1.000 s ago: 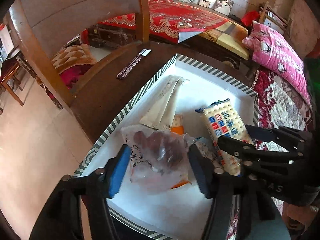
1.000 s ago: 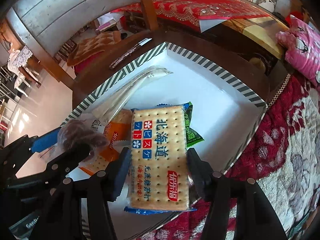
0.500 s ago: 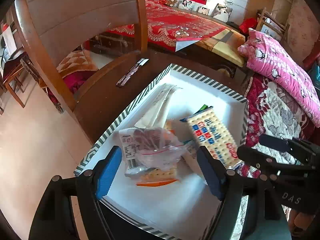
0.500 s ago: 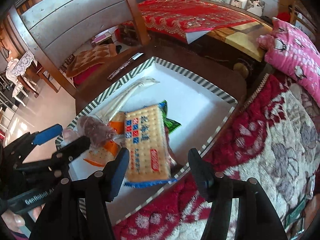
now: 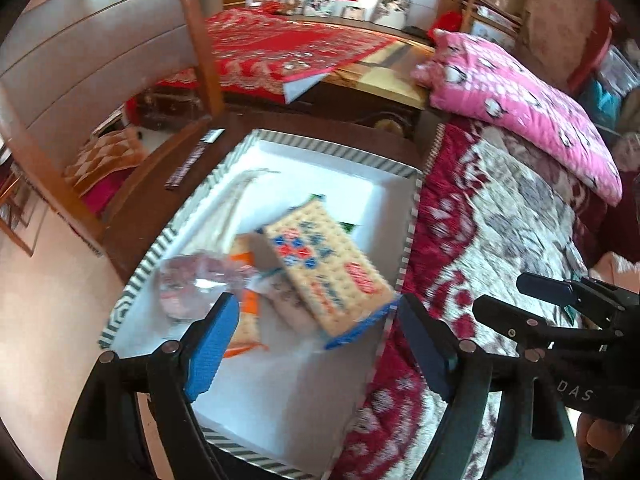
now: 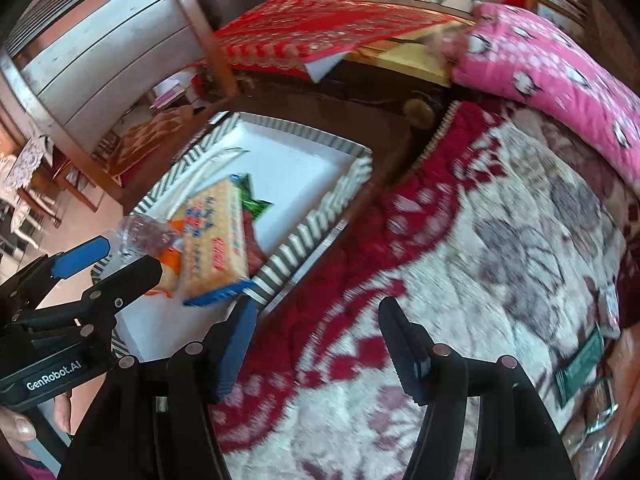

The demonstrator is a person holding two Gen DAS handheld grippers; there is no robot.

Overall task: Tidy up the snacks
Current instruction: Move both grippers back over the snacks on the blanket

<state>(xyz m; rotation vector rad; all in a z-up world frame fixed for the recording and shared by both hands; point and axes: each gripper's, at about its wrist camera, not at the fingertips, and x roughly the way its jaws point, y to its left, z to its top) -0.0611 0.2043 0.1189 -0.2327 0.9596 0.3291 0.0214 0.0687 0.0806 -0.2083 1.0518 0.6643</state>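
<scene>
A: In the striped-rim tray [image 5: 332,151] on the dark wooden worktop [image 5: 140,216], what lies there?

B: A cracker packet [image 5: 326,268] printed with blue and red squares, propped on an orange packet [image 5: 245,280]; a green wrapper [image 6: 253,202] shows under its far end, and a clear bag of dark pieces [image 5: 192,284] sits by the left rim.

A: And the left gripper [image 5: 316,344]?

B: Above the tray's near end, jaws spread wide, holding nothing.

A: The right gripper [image 6: 316,344]?

B: Over the red-and-cream bedspread [image 6: 500,240] beside the tray, jaws wide apart too, empty. A pink pillow [image 6: 560,80] lies farther back
</scene>
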